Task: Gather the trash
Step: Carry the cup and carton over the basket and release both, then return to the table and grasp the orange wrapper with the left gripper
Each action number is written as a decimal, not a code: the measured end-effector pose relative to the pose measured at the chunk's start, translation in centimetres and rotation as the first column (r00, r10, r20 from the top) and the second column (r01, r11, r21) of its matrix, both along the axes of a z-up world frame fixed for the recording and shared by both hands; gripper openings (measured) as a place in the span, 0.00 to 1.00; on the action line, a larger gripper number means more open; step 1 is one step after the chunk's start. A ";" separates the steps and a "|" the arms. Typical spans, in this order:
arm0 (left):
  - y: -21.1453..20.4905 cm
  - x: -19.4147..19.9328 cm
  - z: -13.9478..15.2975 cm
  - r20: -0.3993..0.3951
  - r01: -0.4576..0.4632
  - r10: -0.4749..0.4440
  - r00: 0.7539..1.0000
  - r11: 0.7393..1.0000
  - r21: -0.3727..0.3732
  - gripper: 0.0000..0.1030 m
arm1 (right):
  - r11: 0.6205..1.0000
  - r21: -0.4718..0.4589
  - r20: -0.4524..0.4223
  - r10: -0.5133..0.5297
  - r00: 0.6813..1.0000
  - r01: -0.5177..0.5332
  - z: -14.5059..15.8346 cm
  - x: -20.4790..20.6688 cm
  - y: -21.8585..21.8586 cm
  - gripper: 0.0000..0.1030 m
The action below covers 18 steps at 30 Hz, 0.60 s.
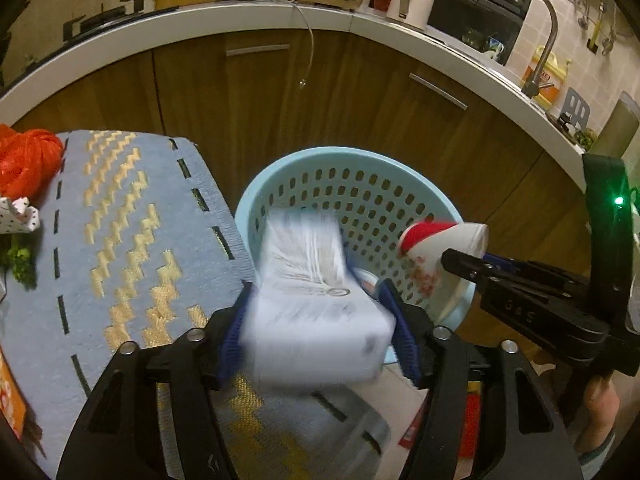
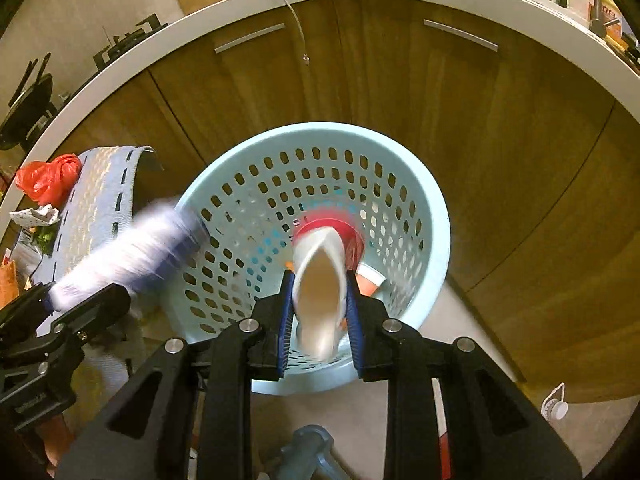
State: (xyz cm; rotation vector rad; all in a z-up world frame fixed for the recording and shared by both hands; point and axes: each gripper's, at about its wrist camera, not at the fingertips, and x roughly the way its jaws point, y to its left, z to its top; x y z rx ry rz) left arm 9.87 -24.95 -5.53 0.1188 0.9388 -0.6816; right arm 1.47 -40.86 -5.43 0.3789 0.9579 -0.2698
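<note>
A light blue perforated basket (image 1: 340, 152) (image 2: 312, 128) stands on the floor in front of the wooden cabinets. My left gripper (image 1: 316, 292) is over its near left rim. A white printed box (image 1: 312, 300) lies smeared between the blue pads while the fingers look sharp, so it is slipping loose. The right wrist view shows the same box (image 2: 132, 248) tilting toward the basket. My right gripper (image 2: 320, 276) is over the basket's mouth, shut on a white and red paper cup (image 2: 320, 292) that is squashed to an oval. That cup (image 1: 436, 240) also shows at the right of the left wrist view.
A blue mat with yellow zigzags (image 1: 120, 240) covers a raised surface left of the basket. A red plastic bag (image 1: 28, 160) and greens lie at its far end. Curved counter (image 1: 240, 16) with kettle and tap runs behind. A white bottle cap (image 2: 554, 406) lies on the floor.
</note>
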 end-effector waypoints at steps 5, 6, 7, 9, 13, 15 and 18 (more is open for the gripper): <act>1.0 -0.2 0.8 0.024 -0.016 0.017 1.000 1.000 -0.013 0.66 | 1.000 0.004 0.001 -0.004 1.000 0.004 0.1 0.0 0.0 0.25; 1.2 -0.3 0.9 0.025 -0.020 0.021 0.999 1.000 -0.018 0.66 | 1.000 0.003 0.003 -0.006 1.000 0.006 0.2 -0.1 0.1 0.32; 1.5 -0.3 1.1 0.025 -0.025 0.026 0.999 0.999 -0.025 0.66 | 1.000 0.003 0.008 -0.007 1.000 0.007 0.3 -0.2 0.1 0.37; 2.0 -0.3 1.4 0.025 -0.036 0.036 0.999 0.999 -0.034 0.66 | 1.000 -0.004 0.023 -0.009 1.000 0.009 0.7 -0.3 0.2 0.44; 3.6 -0.4 1.8 0.028 -0.064 0.065 0.997 0.997 -0.053 0.66 | 1.000 -0.023 0.055 0.017 0.998 -0.016 1.8 -0.5 1.4 0.44; 4.5 -0.5 2.2 0.030 -0.078 0.081 0.996 0.995 -0.066 0.66 | 0.999 -0.035 0.070 0.031 0.997 -0.029 2.4 -0.5 2.1 0.44; 5.6 -0.6 2.8 0.041 -0.096 0.099 0.994 0.993 -0.075 0.66 | 0.996 -0.060 0.089 0.067 0.994 -0.062 3.4 -0.3 3.7 0.44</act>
